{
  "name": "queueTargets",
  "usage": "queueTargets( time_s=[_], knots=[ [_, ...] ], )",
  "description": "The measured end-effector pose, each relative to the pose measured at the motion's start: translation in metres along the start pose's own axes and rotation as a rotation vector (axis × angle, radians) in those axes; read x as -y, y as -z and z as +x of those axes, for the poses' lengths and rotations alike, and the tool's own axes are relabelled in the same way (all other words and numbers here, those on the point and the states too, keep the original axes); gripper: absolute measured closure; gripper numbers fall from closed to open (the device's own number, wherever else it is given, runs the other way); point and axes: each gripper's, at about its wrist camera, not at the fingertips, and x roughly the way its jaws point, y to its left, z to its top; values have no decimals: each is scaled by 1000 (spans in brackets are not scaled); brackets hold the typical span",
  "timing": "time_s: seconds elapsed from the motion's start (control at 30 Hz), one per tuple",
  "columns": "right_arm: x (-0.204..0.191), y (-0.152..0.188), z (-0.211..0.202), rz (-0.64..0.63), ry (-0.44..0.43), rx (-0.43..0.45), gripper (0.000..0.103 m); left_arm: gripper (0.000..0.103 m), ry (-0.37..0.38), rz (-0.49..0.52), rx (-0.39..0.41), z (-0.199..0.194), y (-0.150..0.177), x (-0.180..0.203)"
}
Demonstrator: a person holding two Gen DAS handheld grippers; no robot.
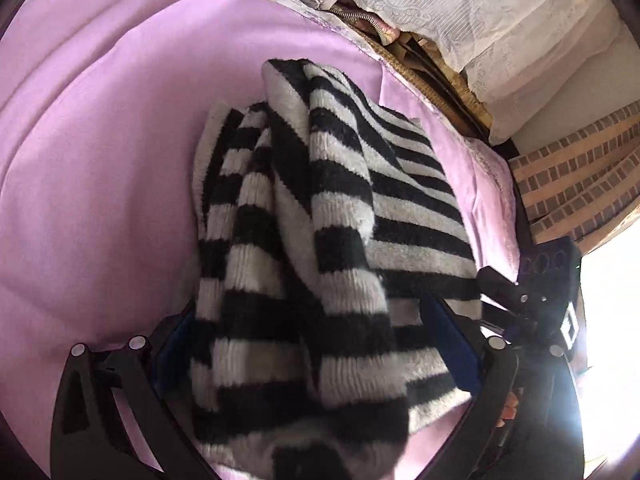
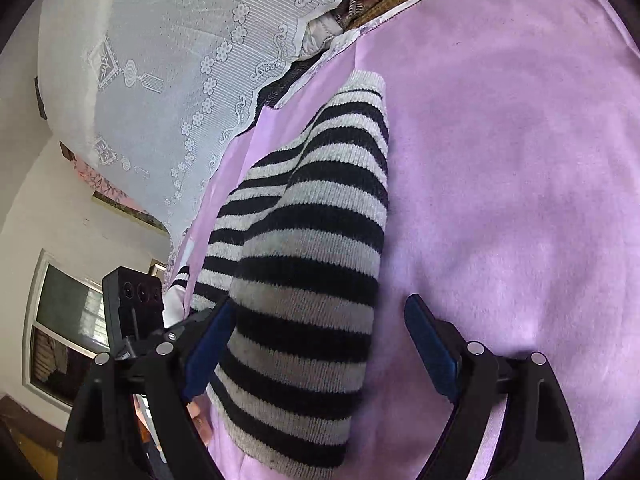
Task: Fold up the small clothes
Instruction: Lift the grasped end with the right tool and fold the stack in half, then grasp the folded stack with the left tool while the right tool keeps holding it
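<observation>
While the striped sweater [image 1: 320,240] lies bunched up on the pink bedsheet [image 1: 100,160], both grippers sit right at its near end. It's a fuzzy black-and-white knit, folded over itself, with one sleeve-like part stretching away toward the far edge of the bed. Left gripper [image 1: 320,344] has its blue pads spread wide with the knit heaped between them, so not pinching anything as far as I can see. Right gripper [image 2: 316,352] is spread wide too; the sweater touches its left pad [image 2: 208,348], while the other pad stands clear over bare sheet. Beyond the bed there's a white lace cloth [image 2: 160,80] draped over stuff, plus a window [image 2: 64,320] off to the side.
</observation>
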Motion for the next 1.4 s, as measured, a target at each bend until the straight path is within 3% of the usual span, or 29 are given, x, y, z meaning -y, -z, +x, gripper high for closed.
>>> queueTargets(
  time_s=[0.07,0.2,0.3,0.6,0.87,1.03,1.23,1.4],
  knots=[
    [-3,-9,12,-15,11,2,16,4,-22,35,5,6,-6,7],
    [-16,-20,35,-85,69,32,14,4,29,14,19,9,-14,0],
    [-20,-15,36,-152,102,56,18,5,1,30,43,8,-10,4],
    [-22,-15,37,-205,107,60,18,23,-55,52,89,-1,1,10],
    [-29,-13,42,-251,156,55,18,17,-75,40,92,-1,4,7],
    [-41,-4,36,-320,201,101,29,36,-96,113,119,-4,6,18],
    [-53,6,21,-394,245,173,36,52,-215,249,206,-13,16,46],
    [-59,18,-2,-405,283,221,37,55,-222,291,228,-20,25,62]
  ],
)
